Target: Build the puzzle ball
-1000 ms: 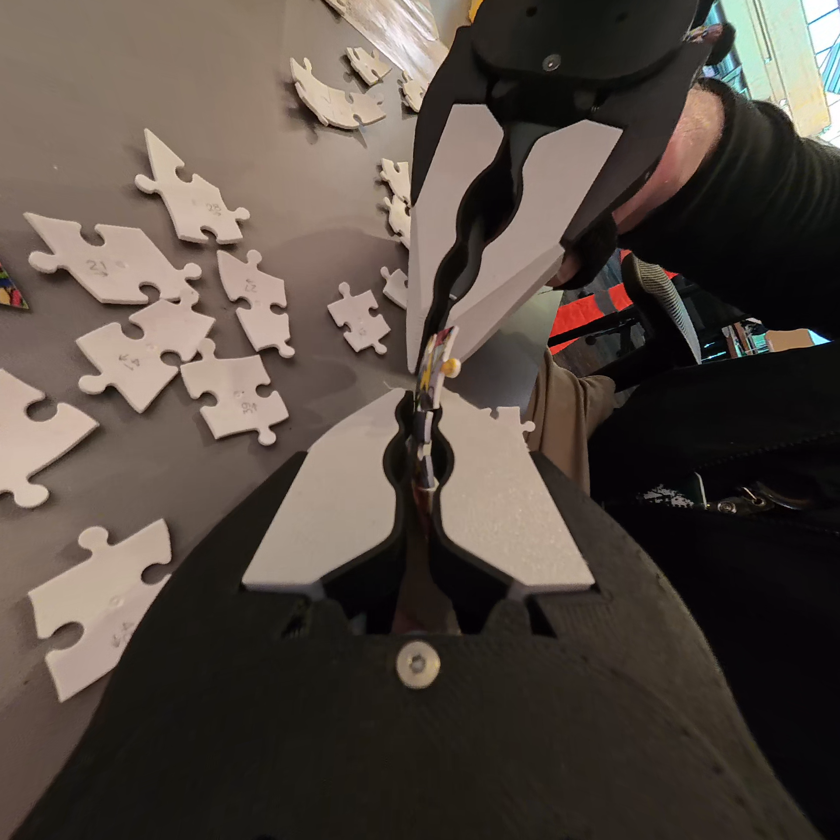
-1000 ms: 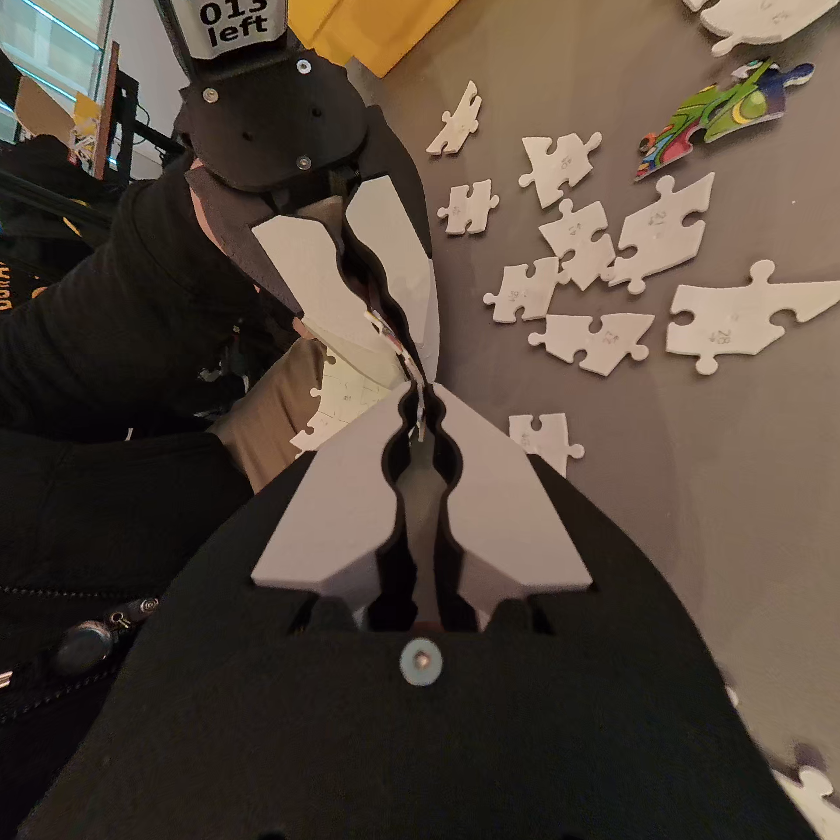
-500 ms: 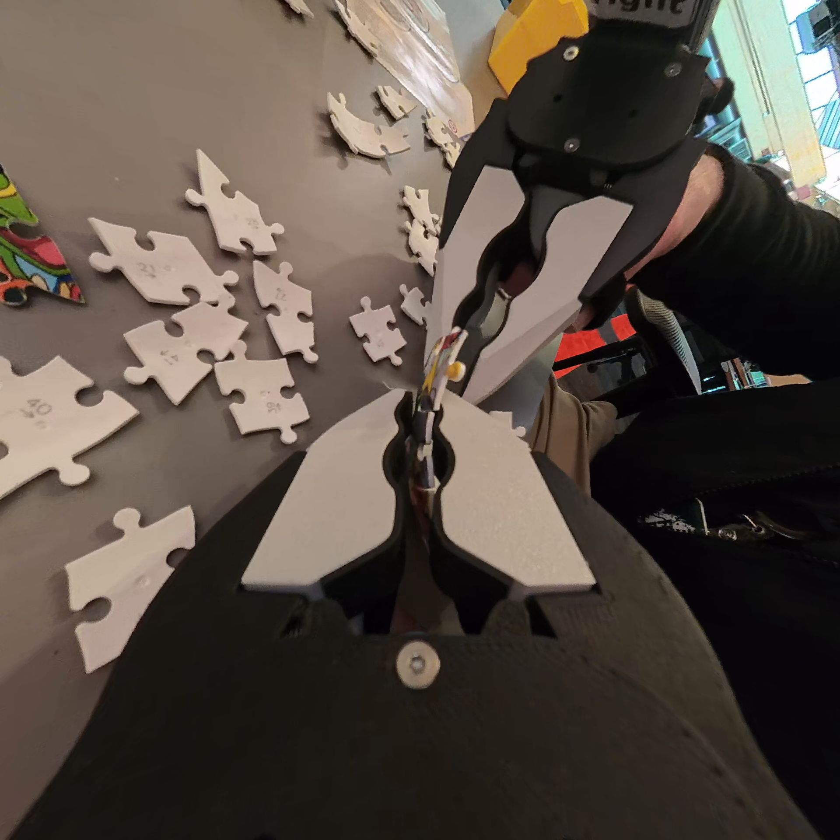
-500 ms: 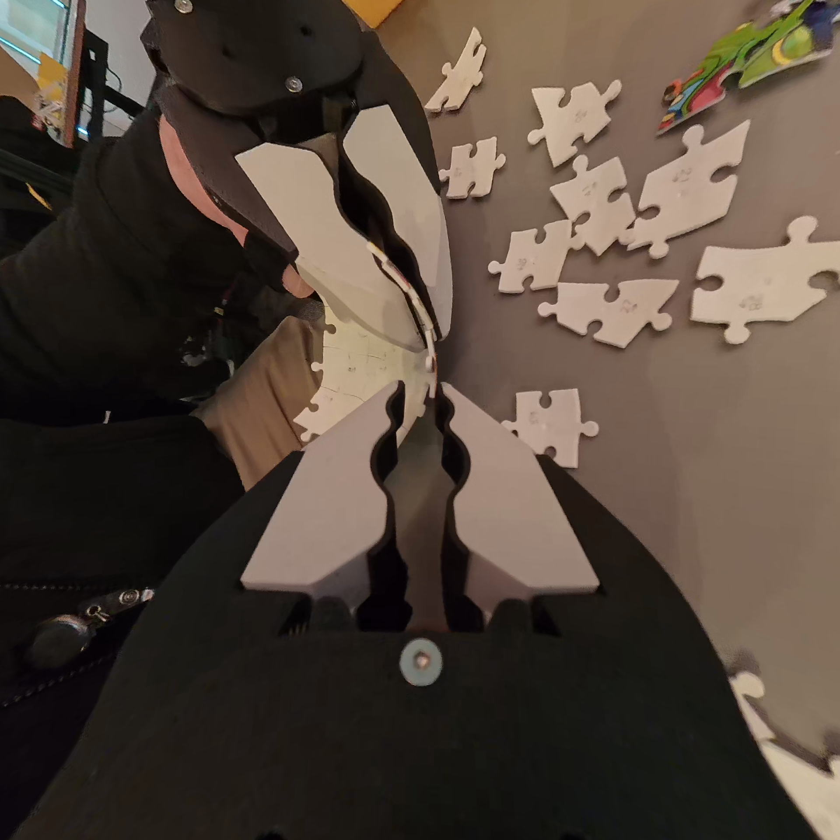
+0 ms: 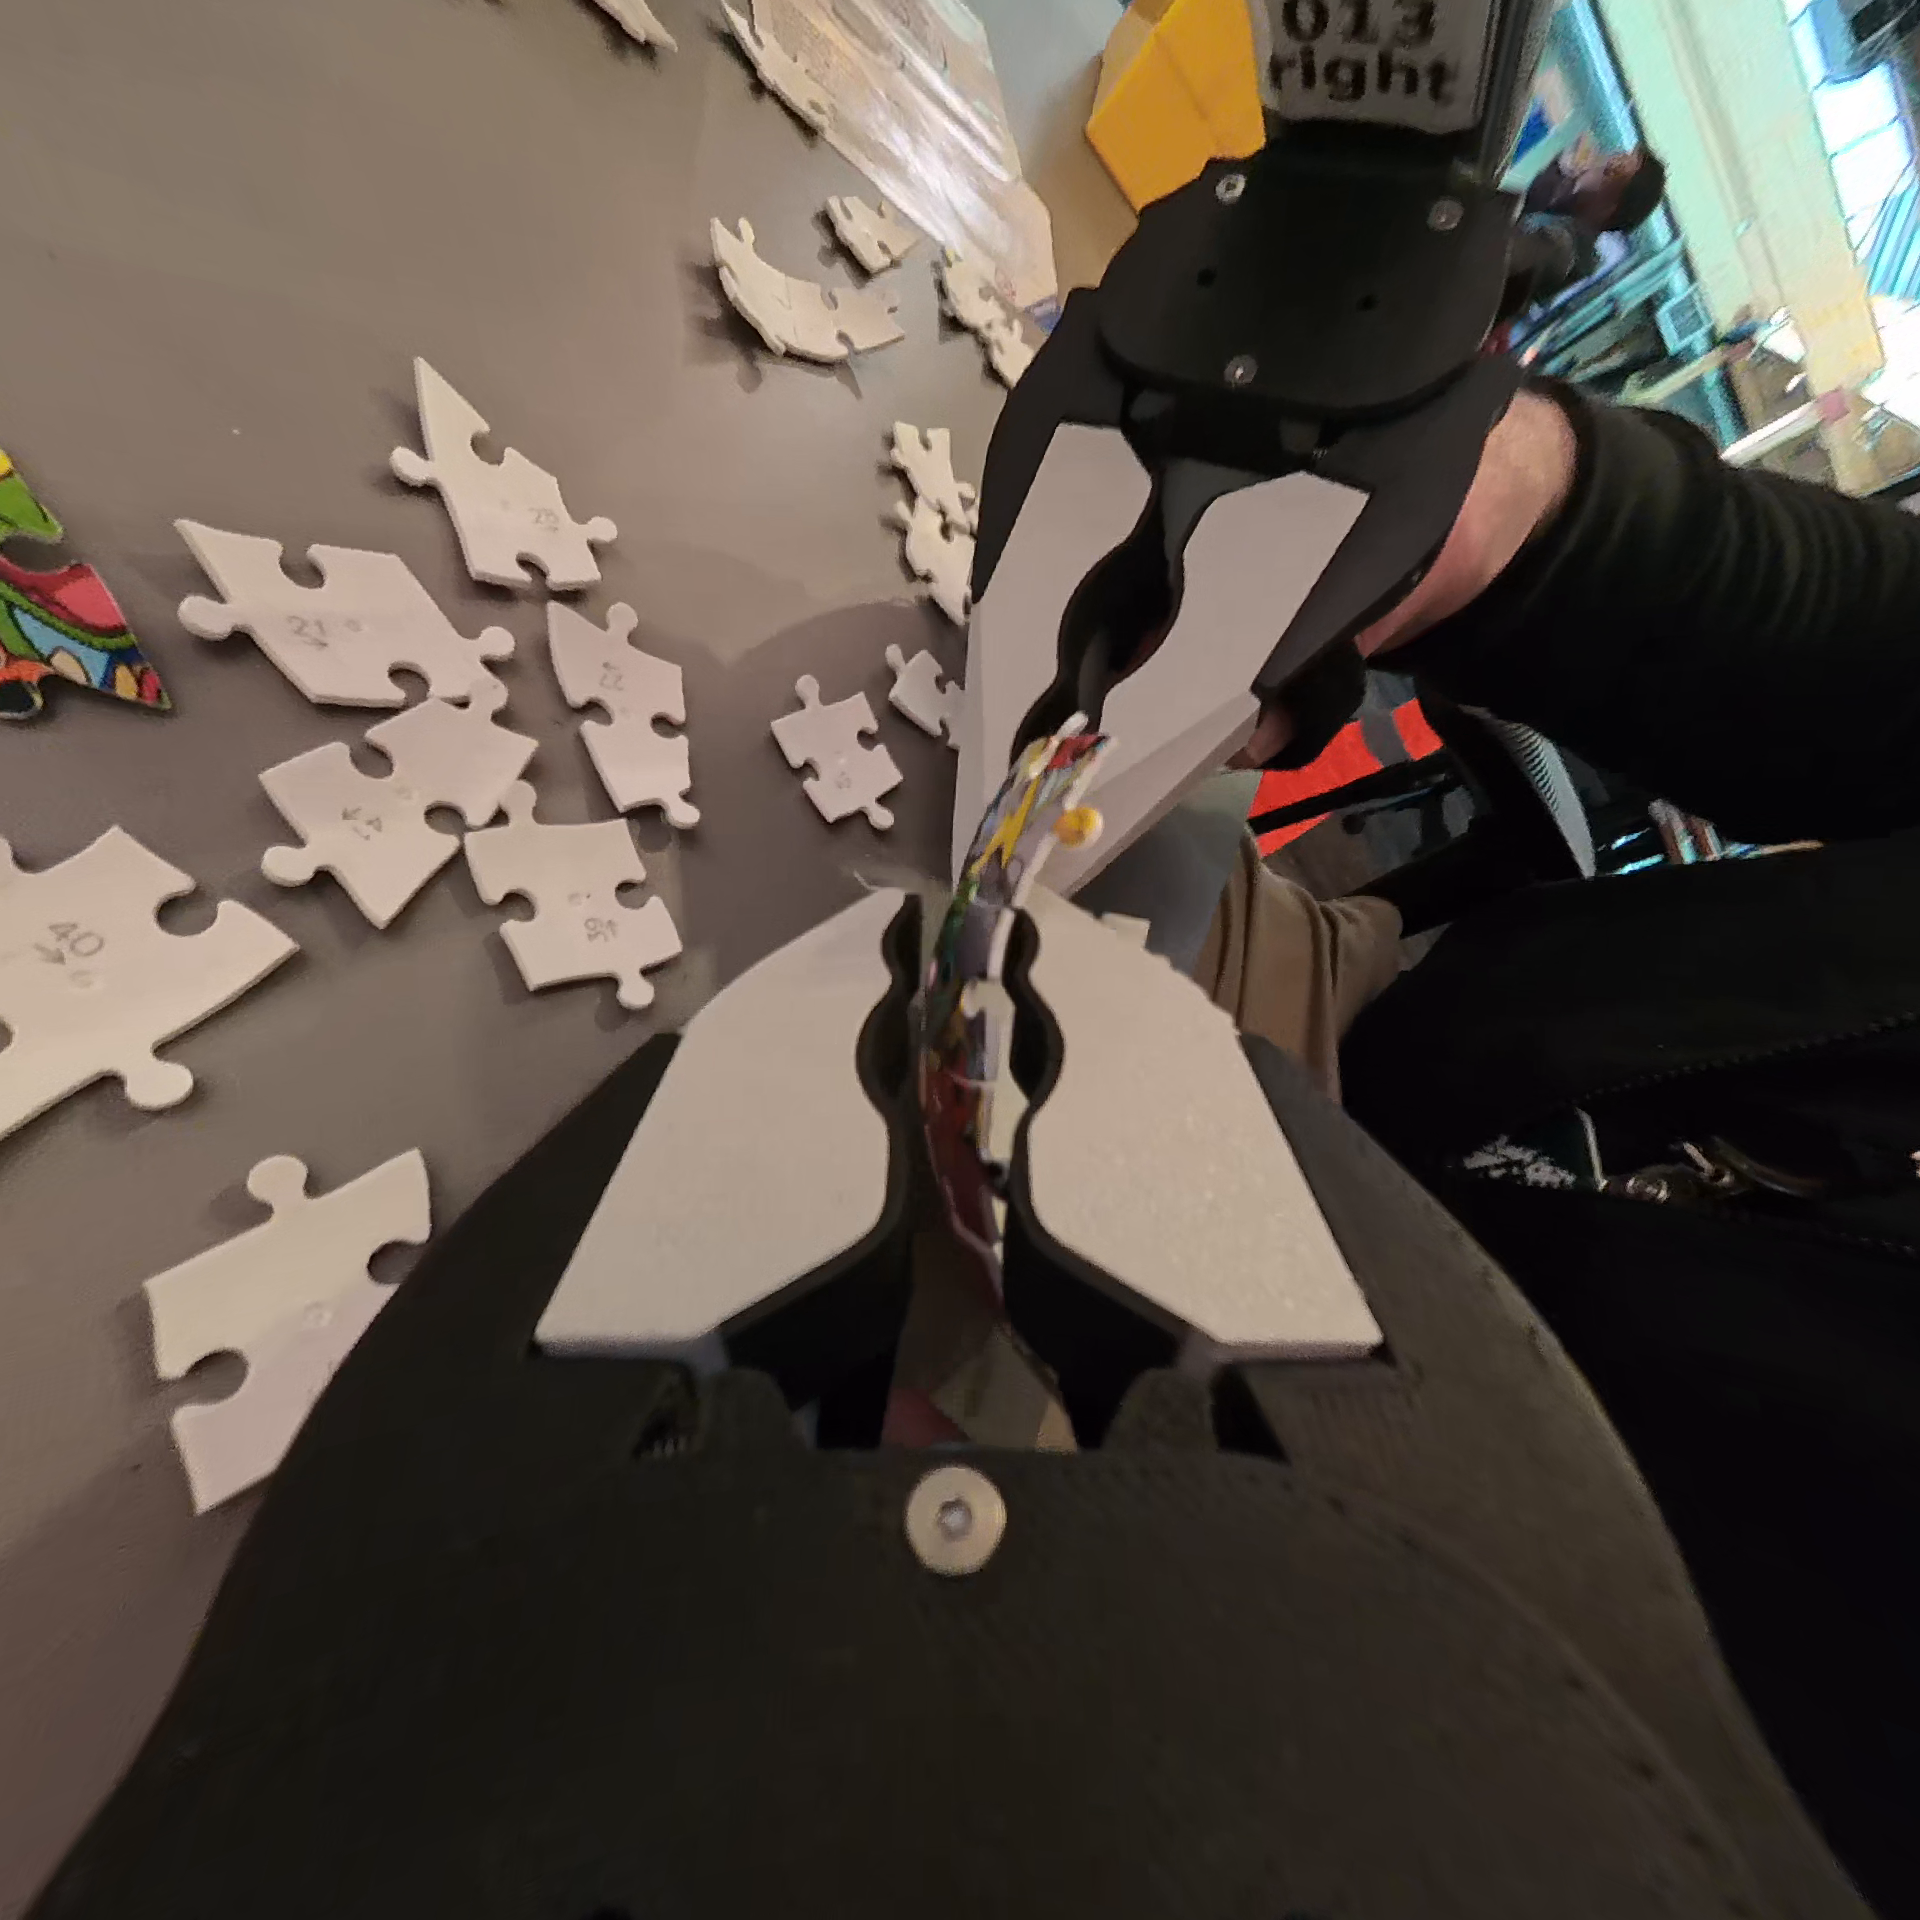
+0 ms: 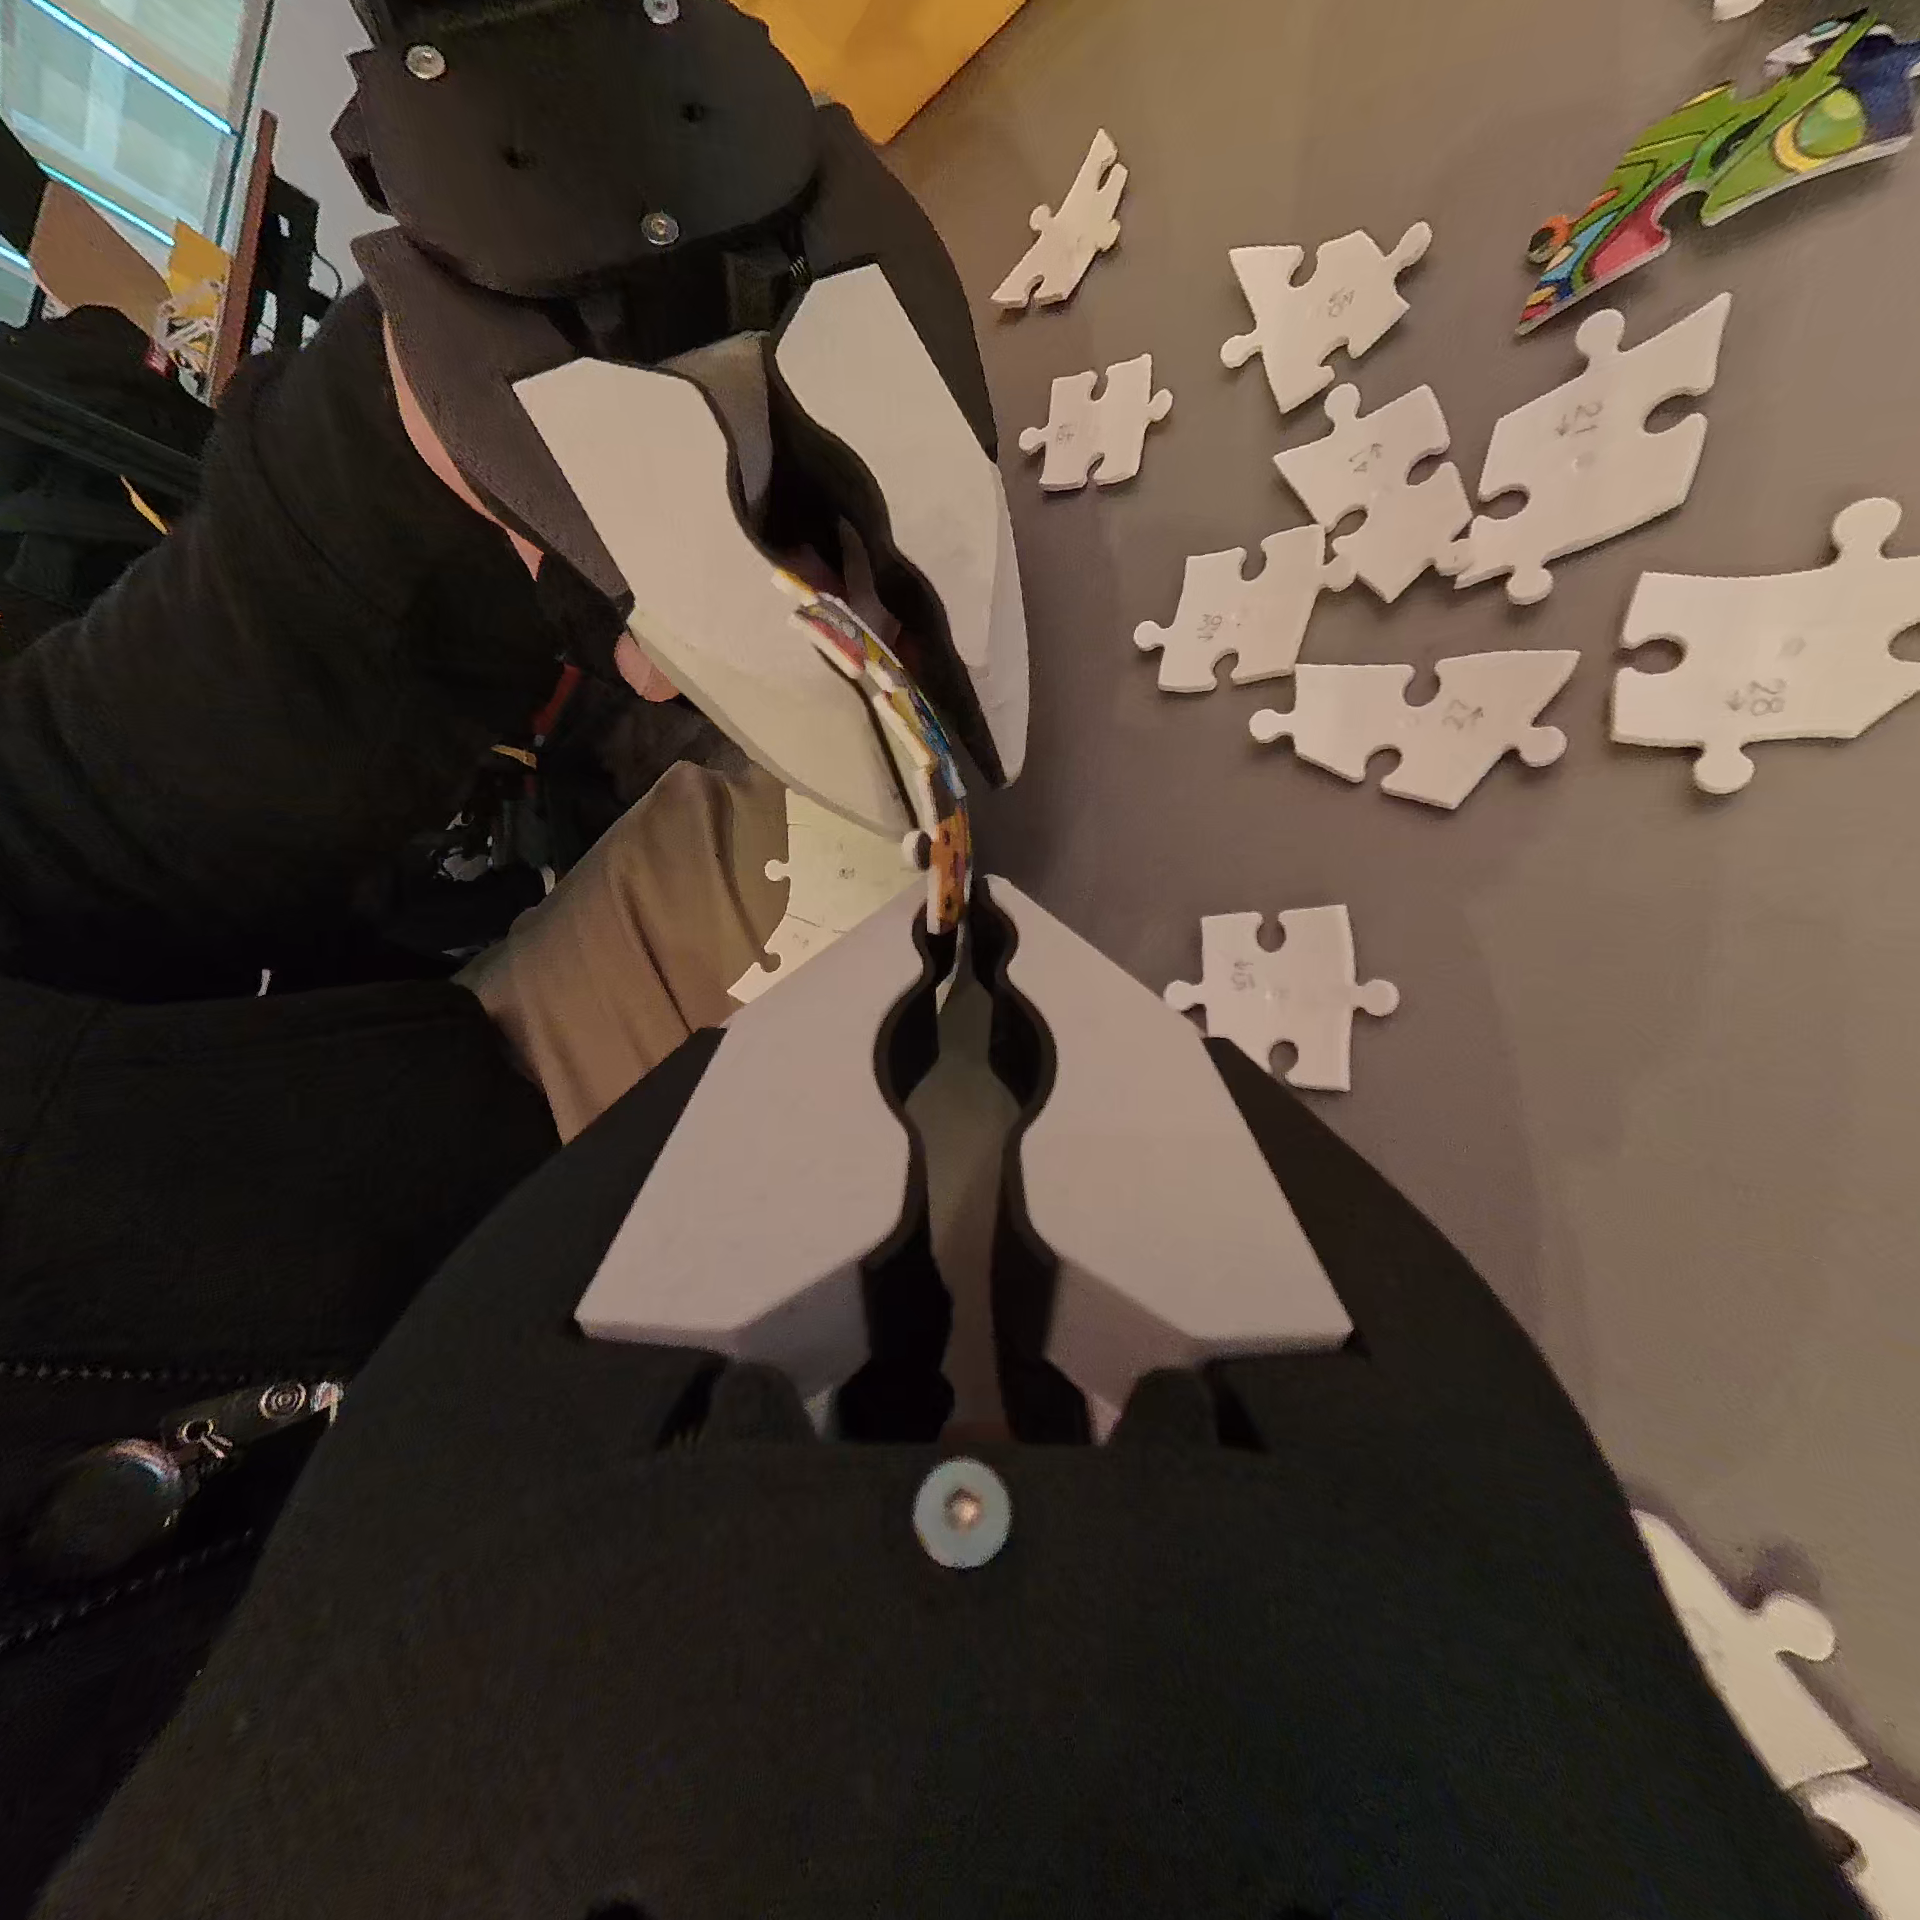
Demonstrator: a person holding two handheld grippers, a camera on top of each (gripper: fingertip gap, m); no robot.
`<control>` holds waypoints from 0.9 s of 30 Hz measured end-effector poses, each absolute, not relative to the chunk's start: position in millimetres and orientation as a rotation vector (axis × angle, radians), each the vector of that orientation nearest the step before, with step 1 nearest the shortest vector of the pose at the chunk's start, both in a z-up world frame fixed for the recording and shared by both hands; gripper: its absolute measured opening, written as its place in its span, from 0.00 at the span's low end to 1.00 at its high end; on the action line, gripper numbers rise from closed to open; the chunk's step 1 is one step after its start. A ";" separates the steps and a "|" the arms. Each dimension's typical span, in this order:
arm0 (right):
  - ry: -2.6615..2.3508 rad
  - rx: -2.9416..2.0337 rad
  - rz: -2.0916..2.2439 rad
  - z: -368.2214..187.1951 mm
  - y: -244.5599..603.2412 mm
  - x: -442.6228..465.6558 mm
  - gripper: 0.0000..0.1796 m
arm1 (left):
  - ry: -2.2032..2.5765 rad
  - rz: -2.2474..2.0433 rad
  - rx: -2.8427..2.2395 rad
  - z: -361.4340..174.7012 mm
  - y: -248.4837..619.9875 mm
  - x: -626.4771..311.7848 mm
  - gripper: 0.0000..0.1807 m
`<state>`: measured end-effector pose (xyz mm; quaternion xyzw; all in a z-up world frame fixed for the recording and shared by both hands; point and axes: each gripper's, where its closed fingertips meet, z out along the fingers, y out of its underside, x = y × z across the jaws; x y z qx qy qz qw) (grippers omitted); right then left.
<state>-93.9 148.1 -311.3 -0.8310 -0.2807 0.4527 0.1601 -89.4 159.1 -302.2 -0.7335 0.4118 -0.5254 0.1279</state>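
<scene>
A curved strip of joined puzzle pieces (image 5: 977, 997), colourful on one face and white on the other, is seen edge-on in the air over the table's edge. My left gripper (image 5: 966, 914) is shut on it. In the right wrist view the left gripper (image 6: 935, 810) holds the strip (image 6: 914, 717) from above. My right gripper (image 6: 956, 899) faces it tip to tip. Its jaws stand a narrow gap apart around the strip's free end, and whether they press on it I cannot tell. It also shows in the left wrist view (image 5: 1023, 831).
Several loose white puzzle pieces (image 5: 343, 634) (image 6: 1413, 727) lie face down on the grey table (image 5: 312, 208). A colourful piece (image 6: 1745, 145) lies farther off. A yellow box (image 5: 1174, 114) stands at the back. A person's dark sleeves and tan trousers (image 6: 623, 935) are beyond the table edge. My two grippers' fingertips are within a few centimetres of each other.
My right gripper loosened its hold and slid back along the strip, so only its tips now stand around the strip's end. My left gripper kept hold of the strip.
</scene>
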 end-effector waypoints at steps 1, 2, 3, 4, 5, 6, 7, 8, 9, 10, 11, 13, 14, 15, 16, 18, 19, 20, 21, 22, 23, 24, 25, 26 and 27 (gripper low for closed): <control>-0.817 -2.376 1.289 -311.4 147.1 -93.9 0.00 | 1.226 -1.516 -2.131 -303.1 156.7 -90.4 0.09; -0.832 -2.378 1.283 -311.6 146.3 -93.9 0.00 | 1.242 -1.517 -2.126 -302.9 154.3 -90.3 0.10; -0.843 -2.375 1.282 -311.0 145.8 -94.4 0.00 | 1.253 -1.505 -2.132 -304.1 153.4 -90.1 0.10; -0.848 -2.371 1.282 -309.8 146.1 -94.7 0.00 | 1.268 -1.487 -2.137 -305.9 152.7 -89.8 0.09; -0.855 -2.371 1.276 -309.2 146.7 -94.7 0.00 | 1.281 -1.488 -2.134 -305.9 150.8 -89.1 0.08; -0.865 -2.372 1.268 -309.1 146.7 -94.7 0.00 | 1.288 -1.483 -2.135 -306.4 150.1 -88.7 0.06; -0.873 -2.373 1.262 -308.9 146.6 -94.8 0.00 | 1.295 -1.467 -2.141 -308.0 150.5 -89.1 0.05; -0.878 -2.373 1.256 -308.7 146.7 -94.8 0.00 | 1.297 -1.461 -2.141 -308.3 150.8 -89.4 0.05; -0.878 -2.373 1.248 -308.4 147.3 -94.5 0.00 | 1.293 -1.461 -2.140 -308.1 151.4 -89.4 0.05; -0.879 -2.372 1.238 -308.0 148.3 -93.9 0.00 | 1.282 -1.462 -2.140 -307.9 152.5 -88.9 0.04; -0.883 -2.372 1.229 -307.6 149.0 -93.3 0.00 | 1.270 -1.468 -2.142 -307.5 153.2 -88.4 0.04; -0.892 -2.372 1.217 -306.8 149.6 -92.5 0.00 | 1.264 -1.479 -2.139 -306.6 153.4 -87.8 0.04; -0.904 -2.370 1.210 -306.2 149.5 -92.1 0.00 | 1.258 -1.485 -2.136 -306.0 153.7 -87.4 0.04; -0.920 -2.369 1.205 -305.2 148.8 -91.7 0.00 | 1.256 -1.497 -2.133 -305.2 153.1 -87.1 0.04; -0.937 -2.369 1.201 -304.4 148.0 -91.5 0.00 | 1.256 -1.506 -2.125 -304.3 152.4 -86.7 0.04; -0.961 -2.368 1.185 -303.4 147.6 -91.5 0.00 | 1.264 -1.512 -2.120 -302.6 151.5 -86.6 0.04; -0.970 -2.372 1.164 -303.9 148.6 -90.7 0.00 | 1.257 -1.512 -2.126 -302.6 152.4 -86.8 0.05; -0.983 -2.379 1.141 -305.1 149.5 -89.6 0.00 | 1.253 -1.506 -2.132 -303.5 153.0 -87.4 0.07; -0.990 -2.383 1.132 -305.8 149.8 -88.9 0.00 | 1.253 -1.503 -2.131 -303.8 153.2 -88.5 0.07; -0.990 -2.386 1.136 -306.0 149.5 -88.5 0.00 | 1.239 -1.496 -2.130 -303.4 155.2 -89.5 0.08; -0.991 -2.391 1.137 -306.5 149.2 -88.0 0.00 | 1.222 -1.491 -2.132 -302.4 157.7 -90.6 0.08; -0.990 -2.395 1.134 -307.2 149.3 -87.4 0.00 | 1.216 -1.483 -2.127 -301.2 159.6 -91.6 0.08; -0.985 -2.397 1.135 -307.2 149.6 -87.1 0.00 | 1.214 -1.472 -2.118 -299.9 161.3 -92.3 0.07; -0.981 -2.398 1.138 -307.2 149.8 -87.1 0.00 | 1.219 -1.458 -2.114 -299.5 161.9 -92.5 0.06; -0.981 -2.402 1.139 -307.3 149.5 -86.8 0.00 | 1.226 -1.447 -2.108 -299.4 161.9 -92.0 0.05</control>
